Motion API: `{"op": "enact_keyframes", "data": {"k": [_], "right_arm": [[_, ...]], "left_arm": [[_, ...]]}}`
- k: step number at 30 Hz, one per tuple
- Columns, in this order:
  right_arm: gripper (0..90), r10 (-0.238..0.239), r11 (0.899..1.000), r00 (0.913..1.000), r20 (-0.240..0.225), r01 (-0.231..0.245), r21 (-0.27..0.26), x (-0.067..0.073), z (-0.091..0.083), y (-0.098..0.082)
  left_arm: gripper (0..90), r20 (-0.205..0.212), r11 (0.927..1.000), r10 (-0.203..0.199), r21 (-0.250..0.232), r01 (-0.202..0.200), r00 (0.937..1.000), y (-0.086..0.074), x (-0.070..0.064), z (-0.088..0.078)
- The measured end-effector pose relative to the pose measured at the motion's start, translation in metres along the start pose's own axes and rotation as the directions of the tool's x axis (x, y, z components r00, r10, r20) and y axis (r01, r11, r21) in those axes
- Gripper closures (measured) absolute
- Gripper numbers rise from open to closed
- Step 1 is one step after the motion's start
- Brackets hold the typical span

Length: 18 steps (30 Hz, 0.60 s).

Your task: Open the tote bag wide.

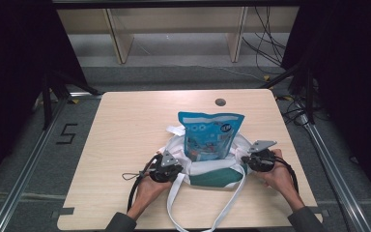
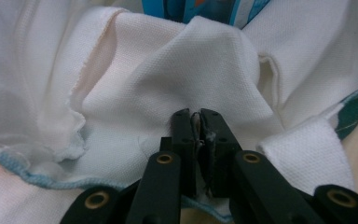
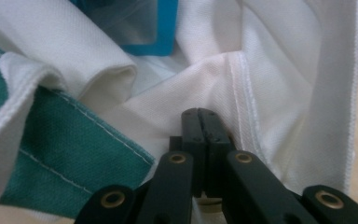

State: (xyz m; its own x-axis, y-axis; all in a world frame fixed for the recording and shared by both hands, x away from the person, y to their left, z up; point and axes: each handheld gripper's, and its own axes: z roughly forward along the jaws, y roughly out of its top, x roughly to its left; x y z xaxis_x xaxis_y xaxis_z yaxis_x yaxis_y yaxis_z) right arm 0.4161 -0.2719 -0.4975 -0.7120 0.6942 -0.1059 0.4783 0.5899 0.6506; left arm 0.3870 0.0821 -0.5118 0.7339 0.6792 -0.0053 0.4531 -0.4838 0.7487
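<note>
The white bag (image 1: 207, 166) is pinched at its sides by the left gripper (image 2: 196, 116) and right gripper (image 3: 201, 114), so it can be pulled up around the blue packet (image 1: 208, 135).

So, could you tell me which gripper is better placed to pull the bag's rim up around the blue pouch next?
Neither clearly: left gripper and right gripper each pinch the tote bag fabric beside the blue pouch. Both should lift together.

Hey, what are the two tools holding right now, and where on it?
Both pinch the white bag: the left tool grips a fold at its left side, the right tool a fold at its right side.
</note>
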Motion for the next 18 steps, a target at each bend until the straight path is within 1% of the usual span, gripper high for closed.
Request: {"op": "enact_keyframes", "data": {"k": [1, 3, 4, 5, 6, 7, 8, 10, 11, 12, 13, 14, 15, 16, 17, 18], "right_arm": [[90.0, -0.004, 1.0, 1.0, 0.002, 0.004, 0.013, -0.003, 0.001, 0.002], [90.0, -0.003, 1.0, 1.0, 0.006, 0.003, 0.007, -0.011, 0.007, 0.008], [90.0, 0.012, 1.0, 0.9998, 0.015, -0.012, -0.007, -0.012, 0.01, 0.009], [90.0, 0.005, 1.0, 0.9998, 0.017, -0.005, -0.003, -0.015, 0.013, 0.012], [90.0, 0.004, 1.0, 0.9997, 0.025, -0.004, 0.0, -0.017, 0.016, 0.016], [90.0, 0.005, 1.0, 0.9994, 0.034, -0.004, -0.019, -0.019, 0.02, 0.018], [90.0, -0.004, 1.0, 0.9995, 0.032, 0.004, -0.01, -0.021, 0.022, 0.021], [90.0, 0.012, 1.0, 0.9991, 0.04, -0.011, -0.025, -0.025, 0.028, 0.026], [90.0, 0.011, 1.0, 0.9994, 0.034, -0.011, -0.007, -0.027, 0.029, 0.029], [90.0, 0.016, 1.0, 0.9992, 0.038, -0.015, -0.02, -0.027, 0.032, 0.031], [90.0, 0.011, 1.0, 0.9988, 0.049, -0.009, -0.023, -0.027, 0.038, 0.034], [90.0, 0.008, 1.0, 0.9982, 0.059, -0.007, -0.024, -0.026, 0.041, 0.037], [90.0, -0.003, 1.0, 0.9976, 0.07, 0.004, -0.013, -0.026, 0.043, 0.04], [90.0, -0.003, 1.0, 0.9973, 0.074, 0.004, -0.013, -0.025, 0.044, 0.042], [90.0, 0.007, 1.0, 0.9969, 0.079, -0.006, -0.019, -0.024, 0.047, 0.043], [90.0, -0.004, 1.0, 0.997, 0.078, 0.006, -0.022, -0.025, 0.048, 0.045]], "left_arm": [[83.9, -0.003, 1.0, 0.002, -0.002, -0.002, 1.0, 0.001, 0.003, 0.002], [84.0, -0.014, 1.0, -0.008, -0.005, 0.007, 0.9999, 0.003, 0.007, 0.005], [84.0, -0.016, 0.9999, -0.01, -0.006, 0.01, 0.9998, 0.005, 0.01, 0.006], [84.0, -0.021, 1.0, 0.0, -0.002, 0.0, 0.9998, 0.006, 0.012, 0.008], [84.0, -0.04, 0.9995, 0.027, 0.014, -0.027, 0.9988, 0.009, 0.015, 0.008], [84.1, -0.054, 0.9993, 0.035, 0.013, -0.034, 0.998, 0.01, 0.017, 0.01], [84.1, -0.051, 0.9994, 0.03, 0.018, -0.029, 0.9982, 0.01, 0.022, 0.01], [84.2, -0.053, 1.0, 0.005, 0.006, -0.005, 0.9986, 0.01, 0.027, 0.012], [84.1, -0.058, 0.9999, 0.01, 0.01, -0.01, 0.9983, 0.011, 0.029, 0.012], [84.2, -0.06, 0.9999, 0.014, 0.01, -0.014, 0.9981, 0.011, 0.031, 0.013], [84.1, -0.069, 1.0, -0.003, -0.006, 0.003, 0.9976, 0.011, 0.032, 0.014], [84.1, -0.078, 0.9999, -0.01, -0.012, 0.009, 0.9969, 0.011, 0.034, 0.015], [84.0, -0.084, 0.9999, -0.006, -0.009, 0.006, 0.9964, 0.011, 0.036, 0.015], [84.0, -0.09, 0.9997, -0.019, -0.015, 0.018, 0.9958, 0.011, 0.038, 0.016], [84.0, -0.096, 0.9997, -0.021, -0.015, 0.019, 0.9951, 0.011, 0.04, 0.015], [83.9, -0.096, 0.9996, -0.025, -0.01, 0.025, 0.9951, 0.011, 0.042, 0.015]]}}
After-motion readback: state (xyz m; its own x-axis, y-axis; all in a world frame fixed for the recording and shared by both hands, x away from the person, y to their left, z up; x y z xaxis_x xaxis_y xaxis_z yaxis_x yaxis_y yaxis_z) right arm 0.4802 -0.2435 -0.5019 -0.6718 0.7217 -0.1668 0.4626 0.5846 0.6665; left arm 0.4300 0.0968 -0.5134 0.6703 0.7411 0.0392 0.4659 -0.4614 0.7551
